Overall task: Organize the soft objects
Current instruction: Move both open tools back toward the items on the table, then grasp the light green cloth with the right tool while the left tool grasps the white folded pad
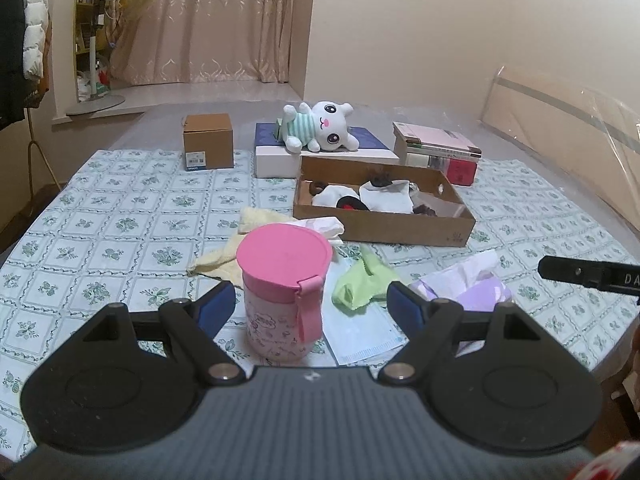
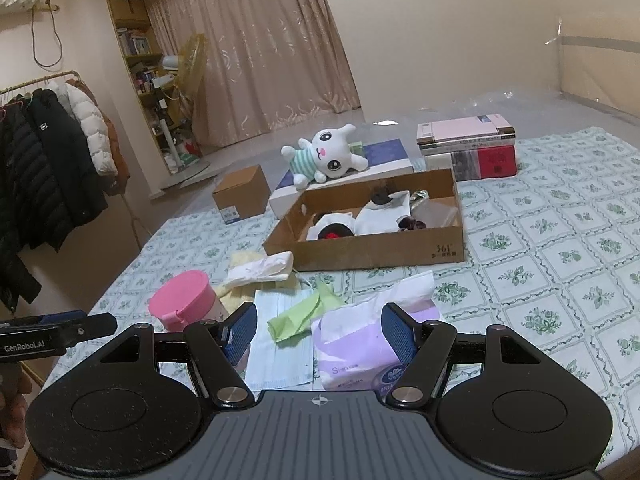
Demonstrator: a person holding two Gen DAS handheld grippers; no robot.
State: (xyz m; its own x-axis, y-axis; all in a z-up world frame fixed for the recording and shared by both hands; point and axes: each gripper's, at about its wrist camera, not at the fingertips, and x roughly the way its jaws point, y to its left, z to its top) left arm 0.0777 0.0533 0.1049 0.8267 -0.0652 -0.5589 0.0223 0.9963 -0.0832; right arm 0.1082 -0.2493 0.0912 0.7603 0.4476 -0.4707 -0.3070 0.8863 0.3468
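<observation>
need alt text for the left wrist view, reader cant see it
The open left gripper frames a pink-lidded cup on a floral bedspread, not gripping it. Beyond lie a green cloth, a face mask and a cardboard tray of soft items; a plush toy lies farther back.

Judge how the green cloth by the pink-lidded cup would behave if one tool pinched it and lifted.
The green cloth lies crumpled in soft folds, so it would probably drape limply. It looks thin, likely light. It overlaps the face mask, which might drag along. The right tool is open near it.
</observation>
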